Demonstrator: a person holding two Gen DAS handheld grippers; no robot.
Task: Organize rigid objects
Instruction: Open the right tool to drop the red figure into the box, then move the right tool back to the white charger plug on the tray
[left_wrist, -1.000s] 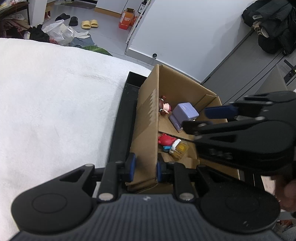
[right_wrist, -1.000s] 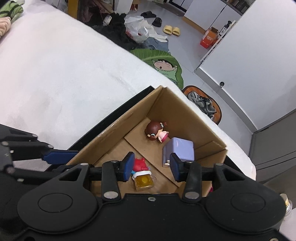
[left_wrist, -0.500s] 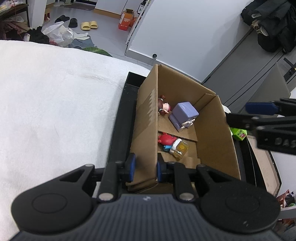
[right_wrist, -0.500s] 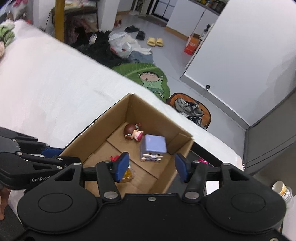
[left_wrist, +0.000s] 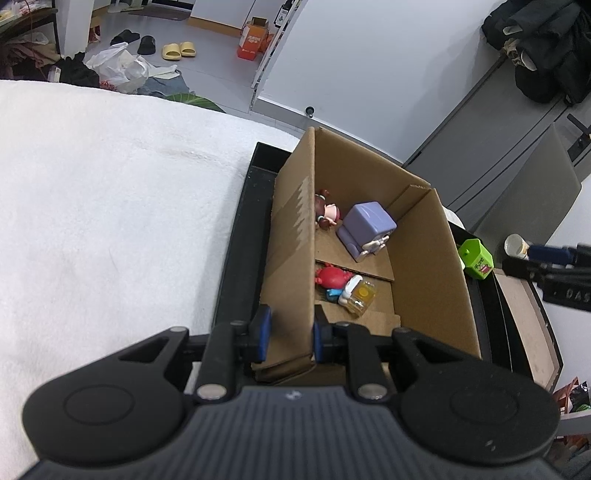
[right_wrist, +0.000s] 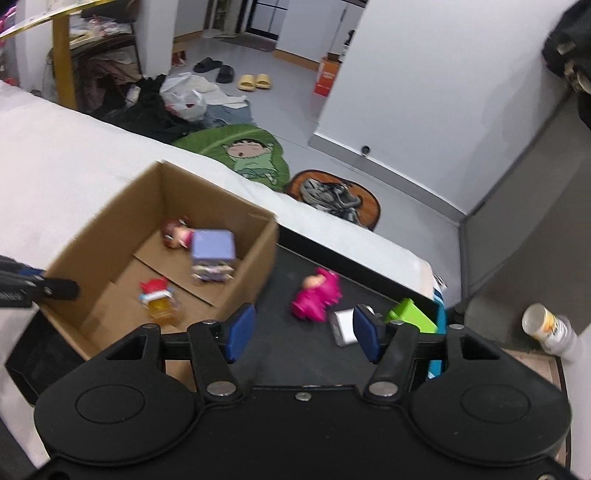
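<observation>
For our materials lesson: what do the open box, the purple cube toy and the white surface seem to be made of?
Box: brown corrugated cardboard, matte; folded flaps, serrated torn edge.
Purple cube toy: probably moulded plastic; smooth, slight sheen.
White surface: seemingly soft fabric, perhaps towelling; fuzzy, matte texture.

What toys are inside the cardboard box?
Inside the cardboard box: a brown-haired doll, a purple block toy, a red figure and a yellow-topped toy. The near wall hides part of the floor.

Brown cardboard box (left_wrist: 424, 258); lilac cube toy (left_wrist: 367, 225); magenta figure (right_wrist: 317, 295)
</observation>
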